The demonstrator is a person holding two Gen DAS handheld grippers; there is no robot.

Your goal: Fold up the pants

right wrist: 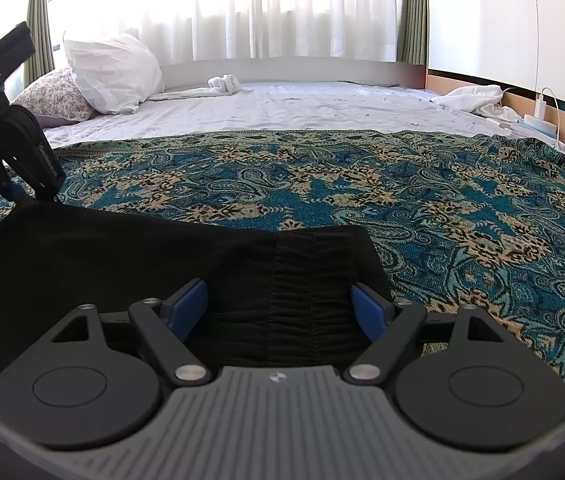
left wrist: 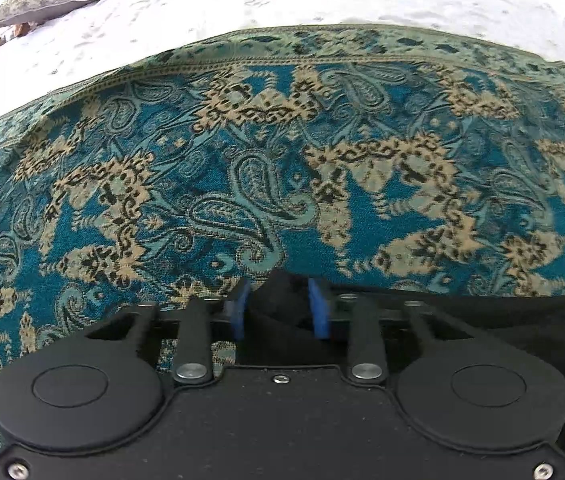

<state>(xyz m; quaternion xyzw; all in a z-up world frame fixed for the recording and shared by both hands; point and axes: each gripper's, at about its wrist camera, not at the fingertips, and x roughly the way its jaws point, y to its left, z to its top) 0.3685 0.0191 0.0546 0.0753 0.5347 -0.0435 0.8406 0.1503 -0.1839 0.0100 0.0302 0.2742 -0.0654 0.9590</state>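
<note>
— Looking at the left gripper (left wrist: 280, 306): are its blue pads (left wrist: 241, 308) pinching anything?
— Yes, a raised corner of the black pants (right wrist: 170, 256) is bunched between them, jaws narrow.
— And the right gripper (right wrist: 282, 306)?
— Spread wide, its pads clear of the fabric, poised over the gathered elastic waistband (right wrist: 314, 264).
— Where do the pants lie?
— Flat on the teal paisley blanket (right wrist: 422, 200), near its front edge, on the bed with the white sheet (right wrist: 302, 108) behind. White pillow (right wrist: 112, 74) at the far left.
</note>
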